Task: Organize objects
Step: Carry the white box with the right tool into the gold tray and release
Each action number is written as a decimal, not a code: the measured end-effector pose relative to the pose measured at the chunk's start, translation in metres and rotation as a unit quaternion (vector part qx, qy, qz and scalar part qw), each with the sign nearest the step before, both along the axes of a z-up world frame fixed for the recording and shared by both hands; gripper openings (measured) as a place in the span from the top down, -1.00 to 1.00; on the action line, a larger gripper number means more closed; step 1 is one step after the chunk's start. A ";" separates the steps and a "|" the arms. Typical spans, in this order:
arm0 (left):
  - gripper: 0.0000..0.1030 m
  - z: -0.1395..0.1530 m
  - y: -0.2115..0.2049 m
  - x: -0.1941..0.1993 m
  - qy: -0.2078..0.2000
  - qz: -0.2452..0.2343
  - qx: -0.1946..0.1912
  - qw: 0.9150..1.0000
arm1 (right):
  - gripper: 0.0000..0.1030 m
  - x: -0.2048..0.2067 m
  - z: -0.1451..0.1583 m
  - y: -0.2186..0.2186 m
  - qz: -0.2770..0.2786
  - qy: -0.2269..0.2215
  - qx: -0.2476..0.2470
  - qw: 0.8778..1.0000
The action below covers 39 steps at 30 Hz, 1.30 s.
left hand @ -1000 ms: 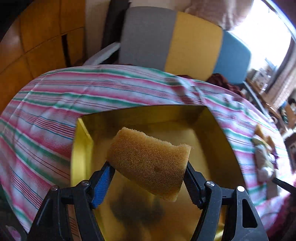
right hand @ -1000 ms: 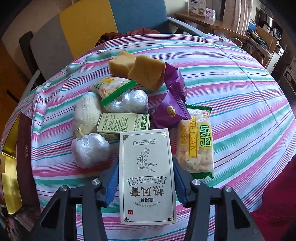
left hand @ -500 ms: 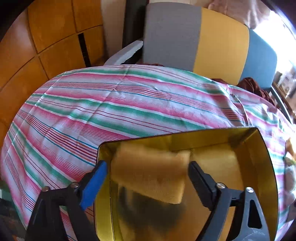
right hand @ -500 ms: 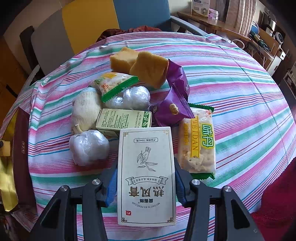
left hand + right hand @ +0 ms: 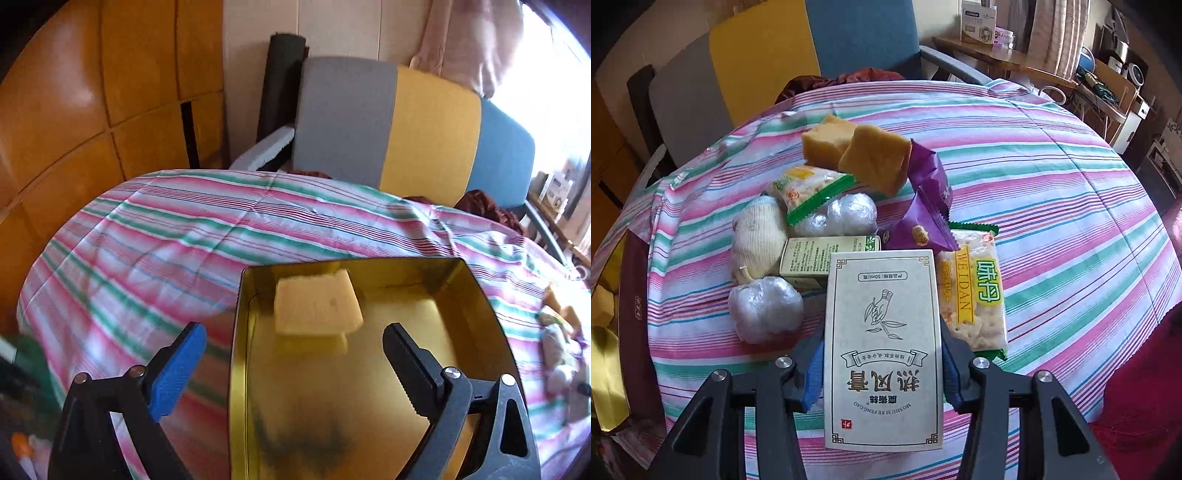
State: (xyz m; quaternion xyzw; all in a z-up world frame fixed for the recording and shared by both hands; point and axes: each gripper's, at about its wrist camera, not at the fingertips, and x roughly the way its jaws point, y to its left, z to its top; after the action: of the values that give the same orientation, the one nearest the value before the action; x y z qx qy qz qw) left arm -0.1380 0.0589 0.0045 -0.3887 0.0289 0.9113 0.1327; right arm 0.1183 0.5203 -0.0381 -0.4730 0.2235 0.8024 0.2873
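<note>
A yellow sponge (image 5: pixel 317 306) lies in the far left corner of the gold tin tray (image 5: pixel 476 295) on the striped tablecloth. My left gripper (image 5: pixel 293 334) hangs just in front of the sponge. Its jaws are opening wide and nothing is between them. In the right wrist view my right gripper (image 5: pixel 882 350) is shut on a white carton with a printed hand and leaves (image 5: pixel 882 314), held a little above the cloth. Behind the carton lies a pile holding two more sponges (image 5: pixel 871 155), a cracker packet (image 5: pixel 975 295) and purple packets (image 5: pixel 923 206).
The pile also holds a green-and-white box (image 5: pixel 820 254), two plastic-wrapped balls (image 5: pixel 764 306), a white knitted roll (image 5: pixel 757 236) and a green-edged snack pack (image 5: pixel 809 188). The tray's edge (image 5: pixel 602 354) shows far left. A grey, yellow and blue chair back (image 5: pixel 388 125) stands behind the table.
The left gripper let go of the sponge, which now lies in the tray, and the gripper drew back with wider jaws. The right gripper kept still, holding the carton.
</note>
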 end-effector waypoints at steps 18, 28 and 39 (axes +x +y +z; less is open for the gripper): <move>-0.88 -0.010 -0.083 0.072 -0.017 0.064 0.045 0.997 | 0.01 -0.105 0.094 -0.180 0.246 0.124 -0.058 0.960; -0.88 -0.019 -0.114 0.076 -0.029 0.083 0.053 0.995 | 0.01 -0.228 0.024 -0.331 0.349 0.021 -0.129 0.928; -0.88 -0.032 -0.138 0.069 -0.045 0.110 0.070 0.990 | -0.01 -0.289 -0.016 -0.384 0.305 -0.027 -0.153 0.940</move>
State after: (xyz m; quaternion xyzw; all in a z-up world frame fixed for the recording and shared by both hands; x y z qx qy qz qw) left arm -0.0693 -0.0788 -0.0275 -0.4201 -0.0837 0.9017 0.0592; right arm -0.1710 0.1366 -0.0541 -0.5784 0.1808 0.7944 -0.0411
